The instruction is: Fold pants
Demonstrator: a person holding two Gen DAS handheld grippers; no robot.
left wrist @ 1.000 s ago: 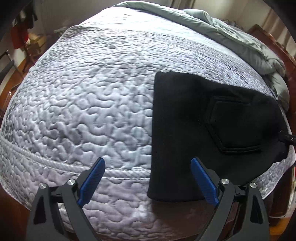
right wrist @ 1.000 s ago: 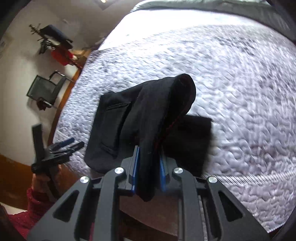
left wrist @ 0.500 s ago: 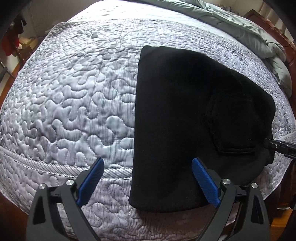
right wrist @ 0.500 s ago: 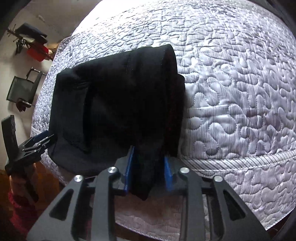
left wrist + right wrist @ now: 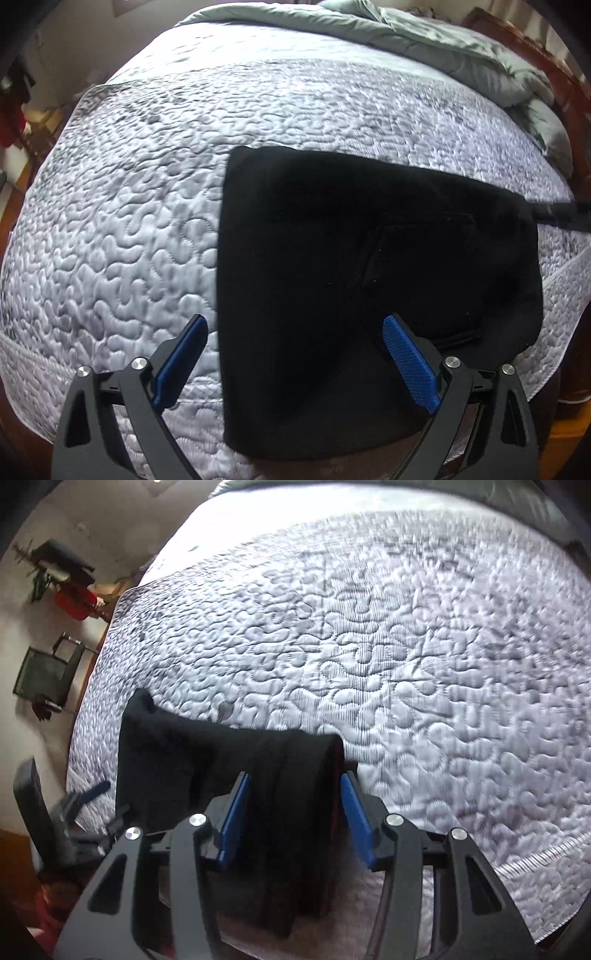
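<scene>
The pants (image 5: 369,295) lie as a compact black folded block at the near edge of the bed (image 5: 129,221), a pocket showing on the upper layer, part of the block hanging a little over the bed's edge toward the tongs. The left tongs (image 5: 291,360) are spread wide and hold nothing; the block sits ahead of them and a little to their right, its left edge running straight away from them just inside the left finger, while the right finger lies over the cloth. The right tongs (image 5: 295,812) have their blue pads parted with a thick folded edge of the pants (image 5: 229,775) standing between them; a gap shows at each pad, so I judge the grip loosened or barely touching rather than clamped. From those tongs the block stretches away to the left, toward the other tongs (image 5: 85,805), which are visible at its far end. So the long axis runs from one pair to the other, each at an end. The right pair is the one in contact and nearer the cloth; the fold looks close to done, and whatever comes next likely starts from that edge. A grey duvet (image 5: 461,55) is bunched well beyond, at the far side of the bed.
</scene>
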